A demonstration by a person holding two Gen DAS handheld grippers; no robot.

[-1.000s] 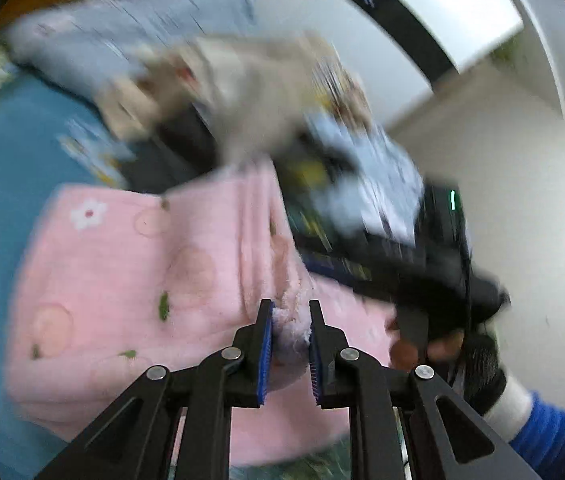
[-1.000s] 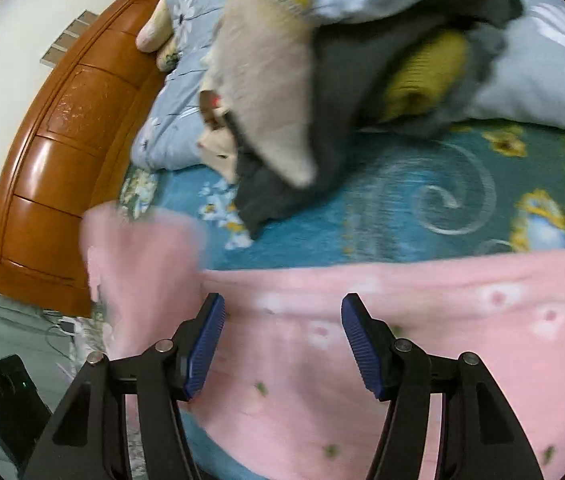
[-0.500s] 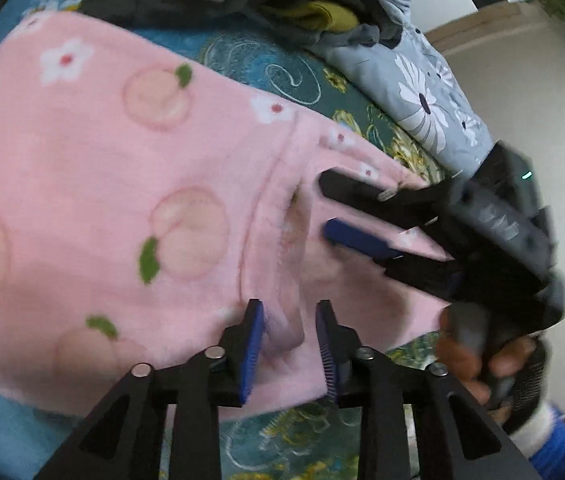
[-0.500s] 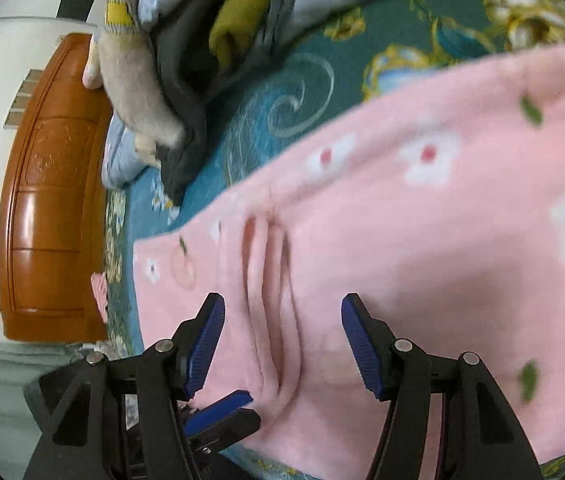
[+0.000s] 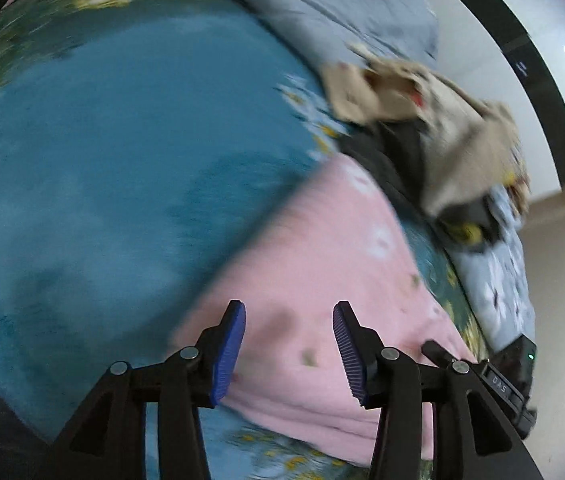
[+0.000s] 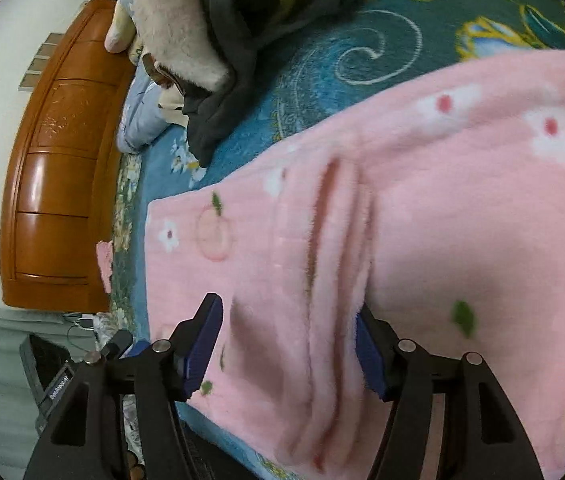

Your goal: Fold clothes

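A pink fleece garment [image 6: 422, 208] with peach and flower prints lies flat on the blue bed cover [image 5: 114, 152]; it also shows in the left wrist view [image 5: 322, 272]. A raised fold ridge [image 6: 338, 248] runs down its middle. My left gripper [image 5: 288, 344] is open and empty, just over the garment's near left corner. My right gripper [image 6: 288, 344] is open, its jaws straddling the fold ridge low over the fabric. The left gripper's body [image 6: 62, 380] shows at the lower left of the right wrist view.
A heap of unfolded clothes, beige, dark grey and yellow [image 5: 434, 132] [image 6: 210, 40], lies beyond the pink garment. A grey-blue floral quilt [image 5: 342, 16] lies behind it. A wooden headboard [image 6: 54, 168] stands at the bed's end. White wall [image 5: 562, 280] is to the right.
My left gripper has opened, let go of the fold and swung left to the garment's corner. My right gripper has come down over the fold ridge, still open.
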